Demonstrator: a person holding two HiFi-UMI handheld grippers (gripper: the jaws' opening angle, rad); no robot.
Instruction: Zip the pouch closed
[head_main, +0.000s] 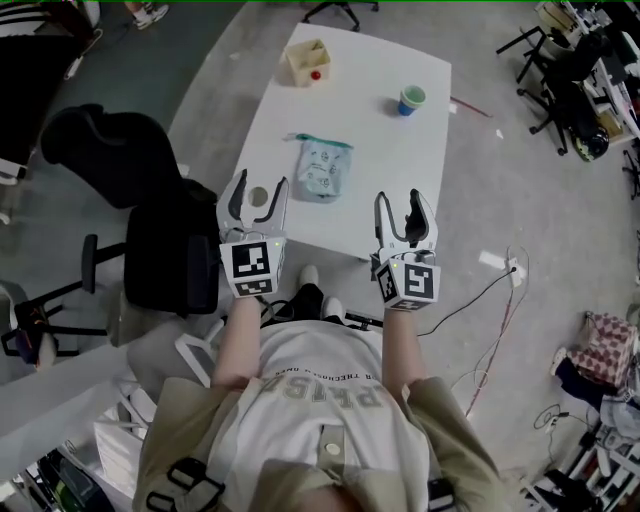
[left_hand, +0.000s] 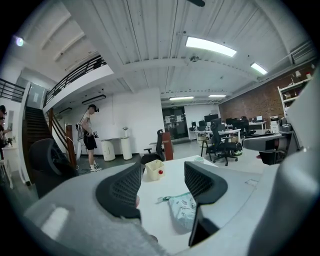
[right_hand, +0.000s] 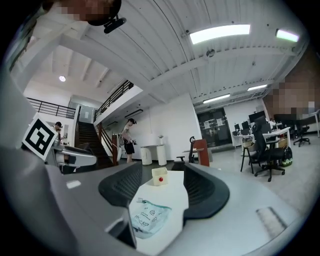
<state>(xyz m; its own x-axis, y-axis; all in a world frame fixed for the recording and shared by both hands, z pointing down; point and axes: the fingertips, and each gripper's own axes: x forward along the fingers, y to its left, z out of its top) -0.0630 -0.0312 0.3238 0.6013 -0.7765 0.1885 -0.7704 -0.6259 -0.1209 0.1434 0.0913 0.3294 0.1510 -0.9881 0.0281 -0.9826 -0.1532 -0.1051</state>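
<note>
A pale teal printed pouch (head_main: 324, 168) lies flat in the middle of the white table (head_main: 420, 150), its zipper edge towards the far side with a teal pull tab at its left end. The pouch (left_hand: 182, 211) lies ahead of the left jaws, and the pouch (right_hand: 149, 218) lies ahead of the right ones. My left gripper (head_main: 257, 199) is open at the table's near left edge, with nothing in it. My right gripper (head_main: 405, 212) is open at the near right edge, also with nothing in it. Both stop short of the pouch.
A small cream box (head_main: 308, 62) with a red ball stands at the far left of the table. A teal cup (head_main: 411, 100) stands at the far right. A roll of tape (head_main: 258, 196) lies by the left gripper. A black office chair (head_main: 150, 210) stands left of the table. Cables trail on the floor at right.
</note>
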